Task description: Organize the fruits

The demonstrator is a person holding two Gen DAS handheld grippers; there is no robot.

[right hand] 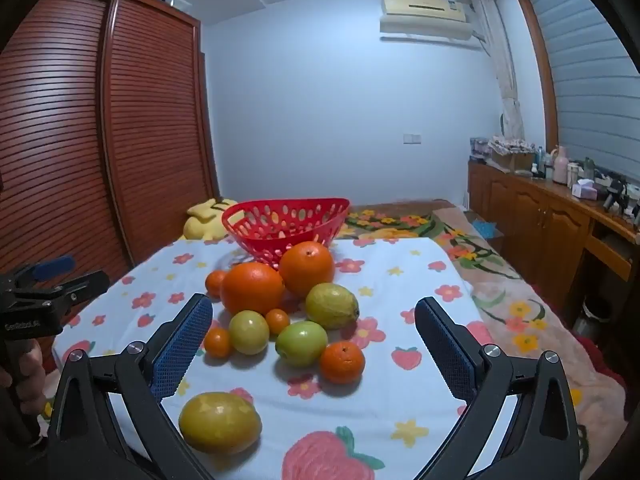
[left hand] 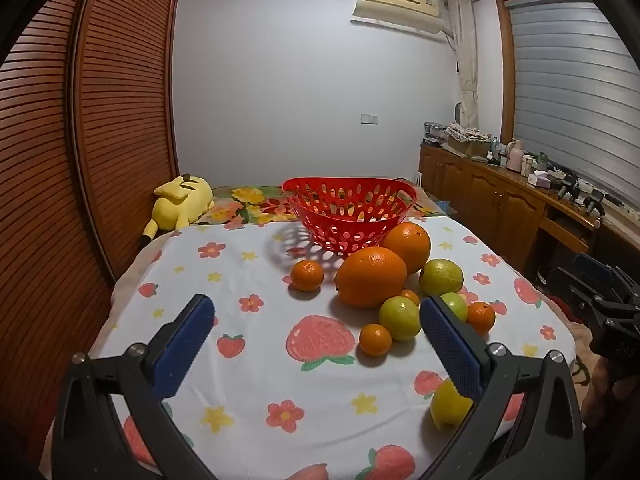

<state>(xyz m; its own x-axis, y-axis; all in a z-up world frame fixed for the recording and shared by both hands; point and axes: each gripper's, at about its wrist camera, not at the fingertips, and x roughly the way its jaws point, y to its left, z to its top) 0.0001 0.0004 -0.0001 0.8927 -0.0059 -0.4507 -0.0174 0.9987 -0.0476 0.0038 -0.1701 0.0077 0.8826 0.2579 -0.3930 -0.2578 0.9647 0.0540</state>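
Both grippers are being held above the near edge of a desk draped in a white cloth printed with strawberries and flowers point(left hand: 256, 364) point(right hand: 400, 392). The fingers of the left gripper point(left hand: 316, 344) are spread wide, with nothing between them; the fingers of the right gripper point(right hand: 314, 344) are likewise being kept wide apart and empty.

A red perforated plastic basket point(left hand: 348, 208) point(right hand: 286, 224) is standing at the far end of the desk, with no fruit seen inside it. Directly in front of the basket, two large oranges point(left hand: 370, 276) point(right hand: 252, 288) are lying side by side and touching; the farther one is resting against the basket's wall. A small mandarin point(left hand: 307, 275) point(right hand: 216, 282) is lying to the left of the basket's front. Nearer than the large oranges, a cluster of yellow-green round fruits point(left hand: 400, 317) point(right hand: 302, 343) and more small mandarins point(left hand: 375, 339) point(right hand: 342, 361) is being seen, packed closely together. A single yellow oval fruit point(left hand: 450, 404) point(right hand: 220, 422) is lying apart, farthest from the basket, partly hidden behind the left gripper's finger in the left wrist view.

Beyond the basket, a yellow plush toy point(left hand: 182, 200) point(right hand: 206, 220) is lying on a floral bedspread point(left hand: 256, 204) point(right hand: 400, 224).
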